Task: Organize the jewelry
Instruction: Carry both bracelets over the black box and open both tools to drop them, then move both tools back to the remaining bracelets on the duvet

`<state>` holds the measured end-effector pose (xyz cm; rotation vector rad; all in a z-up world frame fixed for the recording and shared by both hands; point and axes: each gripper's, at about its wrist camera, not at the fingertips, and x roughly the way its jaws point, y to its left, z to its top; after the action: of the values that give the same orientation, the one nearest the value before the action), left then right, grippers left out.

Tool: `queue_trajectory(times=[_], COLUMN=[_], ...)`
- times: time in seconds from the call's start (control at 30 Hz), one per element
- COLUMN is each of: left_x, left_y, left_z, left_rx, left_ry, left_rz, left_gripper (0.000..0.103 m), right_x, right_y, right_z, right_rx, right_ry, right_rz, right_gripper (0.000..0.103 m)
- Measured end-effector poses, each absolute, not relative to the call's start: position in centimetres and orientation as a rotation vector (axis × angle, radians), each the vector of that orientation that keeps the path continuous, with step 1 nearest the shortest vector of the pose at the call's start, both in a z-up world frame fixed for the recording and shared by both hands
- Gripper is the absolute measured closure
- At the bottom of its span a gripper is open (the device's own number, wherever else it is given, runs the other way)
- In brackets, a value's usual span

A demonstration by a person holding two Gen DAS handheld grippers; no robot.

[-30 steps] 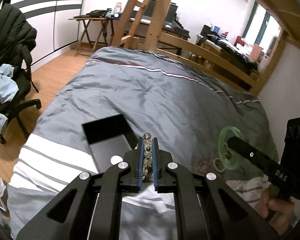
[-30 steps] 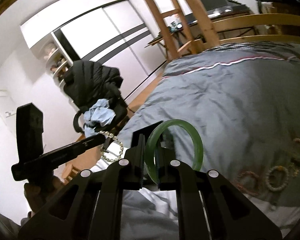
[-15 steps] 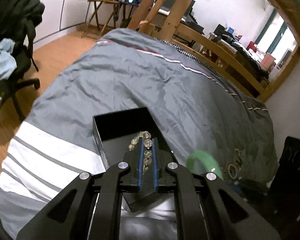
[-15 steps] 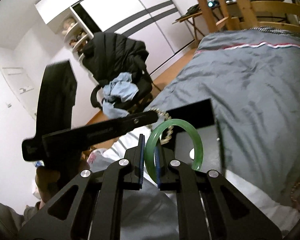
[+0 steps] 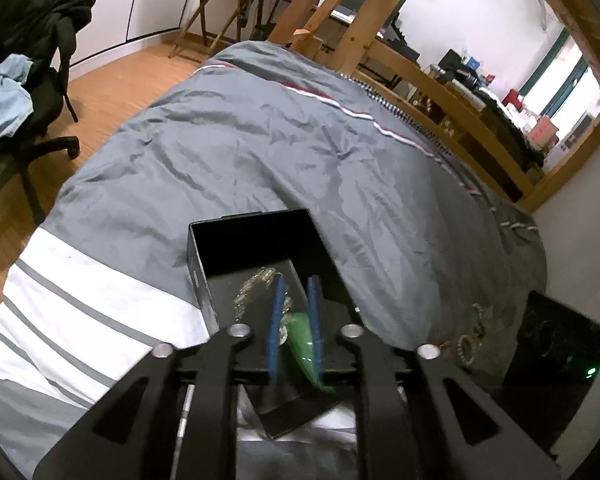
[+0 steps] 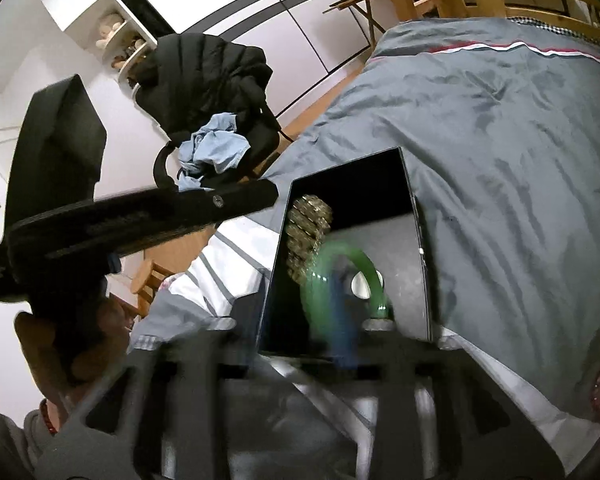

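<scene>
A bed (image 5: 260, 152) carries everything, covered by a rumpled grey duvet with broad white stripes (image 5: 100, 300) at the near end and a thin red-and-white stripe across the far end. An open black box (image 5: 256, 240) sits on the duvet where grey meets white. To the right of the box, a few small beaded bracelets (image 5: 470, 340) lie loose on the grey cloth, well apart from it.
</scene>
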<state>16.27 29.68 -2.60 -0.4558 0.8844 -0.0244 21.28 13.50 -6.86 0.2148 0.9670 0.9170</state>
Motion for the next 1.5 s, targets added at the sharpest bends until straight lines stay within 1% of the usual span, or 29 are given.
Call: queue_trajectory(times=[0.03, 0.07, 0.1, 0.2, 0.27, 0.33, 0.37, 0.67, 0.73, 0.77, 0.8, 1.1, 1.27, 1.5], left_x=[16.3, 16.1, 16.0, 15.7, 15.4, 15.0, 14.8, 13.2, 12.8, 12.6, 12.4, 11.8, 12.7, 15.2], left_y=[29.7, 29.6, 29.6, 29.4, 29.2, 28.4, 27.9, 22.5, 20.9, 20.2, 19.4, 12.2, 8.1, 3.8], left_z=[-2.4, -2.0, -1.8, -1.0, -0.6, -0.1, 0.0, 0.1, 0.4, 0.6, 0.9, 1.4, 0.0, -3.5], left_rx=[-0.457, -0.452, -0.448, -0.444, -0.448, -0.427, -0.417, -0.361, -0.332, -0.323, -0.313, -0.232, -0.172, -0.098], left_ry=[0.879, 0.867, 0.862, 0.851, 0.846, 0.844, 0.845, 0.881, 0.879, 0.876, 0.871, 0.885, 0.92, 0.983], left_rz=[-0.019, -0.011, -0.01, -0.01, -0.02, -0.025, -0.031, -0.097, -0.108, -0.113, -0.12, -0.194, -0.221, -0.231], left_gripper=[0.069, 0.055, 0.046, 0.044, 0.04, 0.039, 0.038, 0.037, 0.034, 0.03, 0.029, 0.029, 0.029, 0.029], right_x=[21.1, 21.1, 21.1, 21.2, 21.1, 20.8, 20.5, 18.5, 17.9, 17.6, 17.3, 15.1, 14.6, 15.3], right_y=[13.1, 12.9, 12.5, 10.8, 8.9, 6.9, 5.8, -1.4, -2.6, -3.1, -3.8, -9.2, -11.8, -14.2], right_z=[-6.6, -6.3, -6.0, -5.2, -4.7, -4.5, -4.5, -4.4, -4.1, -4.1, -3.9, -3.9, -5.5, -8.1], right_rx=[0.225, 0.234, 0.25, 0.274, 0.273, 0.272, 0.261, 0.132, 0.088, 0.071, 0.052, 0.017, 0.008, 0.049], right_ry=[0.94, 0.919, 0.904, 0.874, 0.853, 0.838, 0.834, 0.864, 0.858, 0.854, 0.849, 0.832, 0.837, 0.835], right_rz=[0.905, 0.897, 0.894, 0.854, 0.805, 0.762, 0.737, 0.549, 0.515, 0.503, 0.485, 0.408, 0.381, 0.374], right_gripper=[0.032, 0.029, 0.025, 0.024, 0.02, 0.014, 0.014, 0.014, 0.014, 0.014, 0.014, 0.014, 0.014, 0.014])
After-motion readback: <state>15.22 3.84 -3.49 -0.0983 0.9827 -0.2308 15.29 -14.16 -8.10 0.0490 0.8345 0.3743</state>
